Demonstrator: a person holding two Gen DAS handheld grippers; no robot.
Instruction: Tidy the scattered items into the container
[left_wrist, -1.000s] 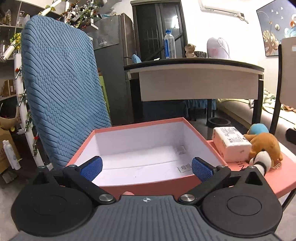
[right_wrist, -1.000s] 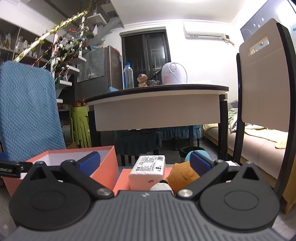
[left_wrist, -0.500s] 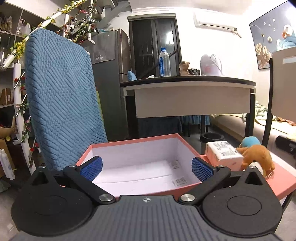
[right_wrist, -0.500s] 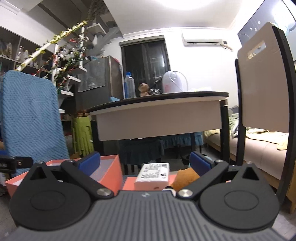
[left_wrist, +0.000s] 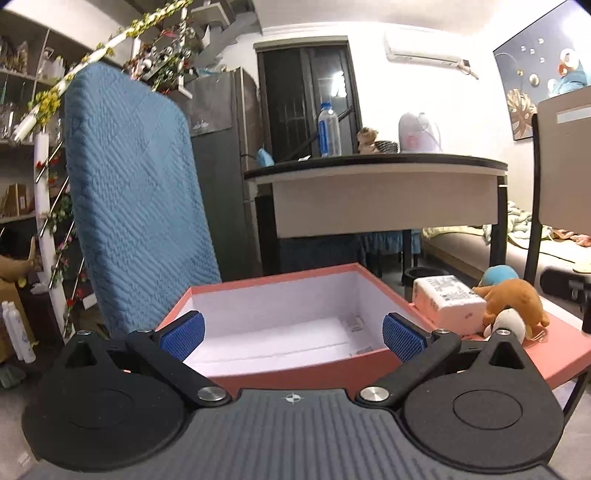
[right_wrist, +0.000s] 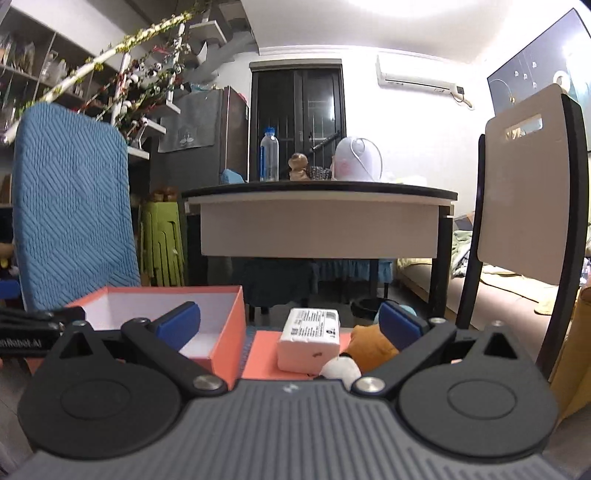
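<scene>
Readable text, one item:

1. Black gripper part (right_wrist: 22, 341), left edge of the right wrist view: white lettering, cut off by the frame, ending in "Robot.AI".

Print present, not legible:

2. Pack (right_wrist: 310, 341), lower centre: black print on its white label, too small to read.
3. Stickers (left_wrist: 354, 326) inside the box (left_wrist: 295, 365), lower centre of the left wrist view: illegible.
</scene>
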